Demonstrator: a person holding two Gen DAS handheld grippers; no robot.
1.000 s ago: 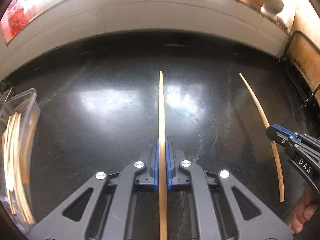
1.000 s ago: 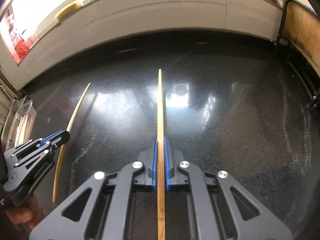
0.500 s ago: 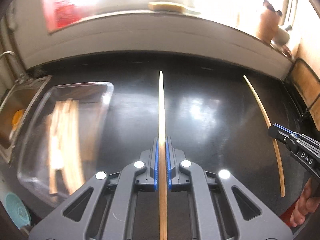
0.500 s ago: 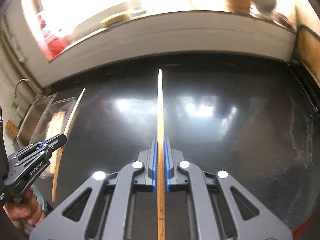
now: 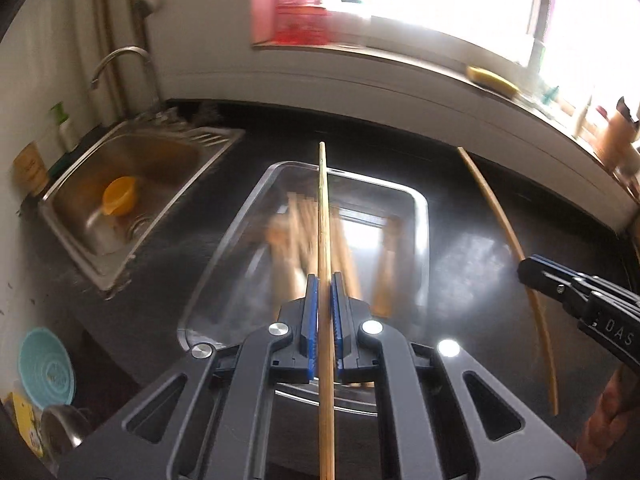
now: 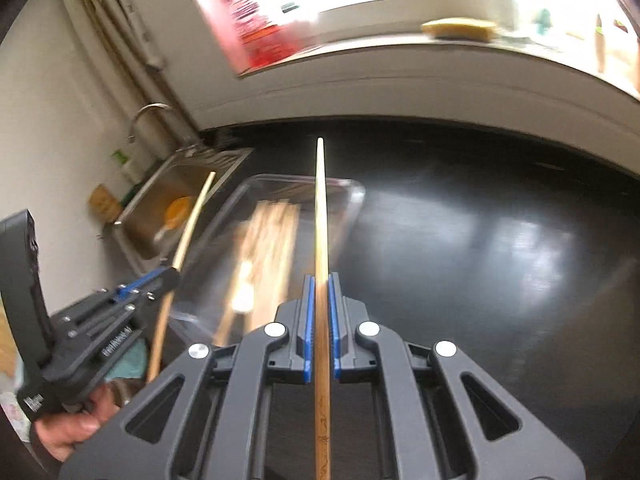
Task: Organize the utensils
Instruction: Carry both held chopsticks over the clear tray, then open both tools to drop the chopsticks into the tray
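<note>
Chopsticks held over the tray

One chopstick (image 5: pixel 325 248) is clamped by the left gripper (image 5: pixel 324 280), another chopstick (image 6: pixel 321 220) by the right gripper (image 6: pixel 321 280) — the clear tray (image 5: pixel 420 216) of chopsticks is seen at twelve o'clock.

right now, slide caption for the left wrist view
Left gripper clamps a chopstick above a clear tray of chopsticks beside the sink.

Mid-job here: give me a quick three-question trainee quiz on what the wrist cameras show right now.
1. True or false: each gripper's jaws are shut on a chopstick.
2. Which lies left of the clear tray? A) sink B) cutting board C) stove
3. Fill in: the tray already holds wooden ____.

Key:
1. True: left gripper grips the left chopstick; right gripper grips the right chopstick.
2. A, the sink.
3. Chopsticks, blurred.
</note>
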